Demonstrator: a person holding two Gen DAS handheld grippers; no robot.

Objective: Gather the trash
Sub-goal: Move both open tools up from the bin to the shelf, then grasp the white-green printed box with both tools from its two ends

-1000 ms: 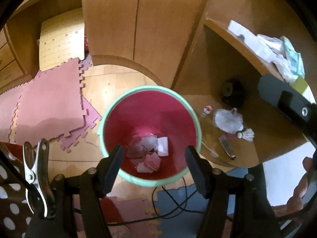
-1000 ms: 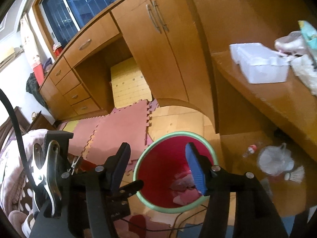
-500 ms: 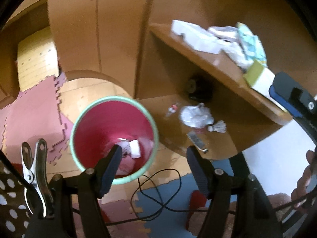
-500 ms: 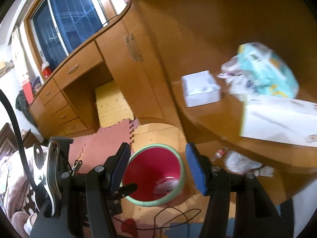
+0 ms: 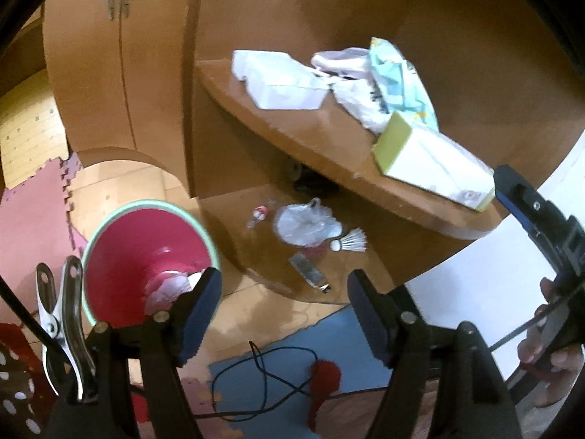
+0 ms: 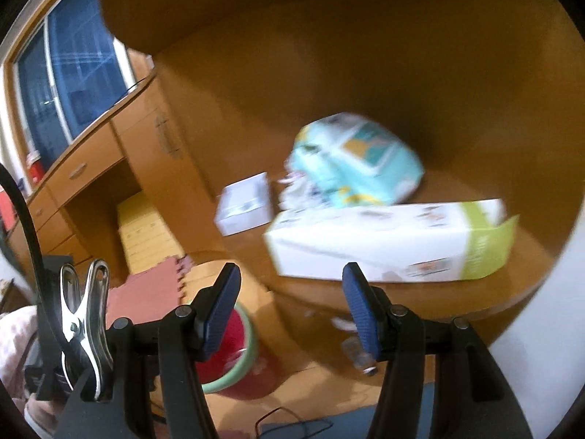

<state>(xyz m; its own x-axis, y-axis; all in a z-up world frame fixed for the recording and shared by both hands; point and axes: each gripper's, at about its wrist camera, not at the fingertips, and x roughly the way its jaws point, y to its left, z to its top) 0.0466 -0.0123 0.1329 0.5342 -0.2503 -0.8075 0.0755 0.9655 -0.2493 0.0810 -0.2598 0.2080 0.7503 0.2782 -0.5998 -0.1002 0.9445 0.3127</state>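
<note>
A red bin with a green rim [image 5: 146, 252] stands on the floor at lower left and holds crumpled paper; in the right wrist view the bin [image 6: 234, 351] shows low, behind the left finger. My left gripper [image 5: 285, 296] hovers above the floor, its jaws opening with nothing between them. Ahead of it, on a low wooden shelf, lie a clear plastic bag [image 5: 303, 223], a shuttlecock [image 5: 351, 241], a small bottle [image 5: 259, 214] and a wrapper [image 5: 310, 274]. My right gripper [image 6: 289, 307] is open and empty, pointing at a white and green carton [image 6: 384, 241] on the upper shelf.
The upper shelf [image 5: 329, 142] also carries a white box [image 5: 281, 80], a white bag [image 5: 358, 98] and a teal packet [image 5: 398, 84]. A black cable [image 5: 267, 380] loops on the blue floor mat. A hand [image 5: 548, 351] holds a black tool at the right edge.
Both views have swung right and upward, away from the bin toward the shelves. The bin has slid to the lower left. The left jaws stand wider apart.
</note>
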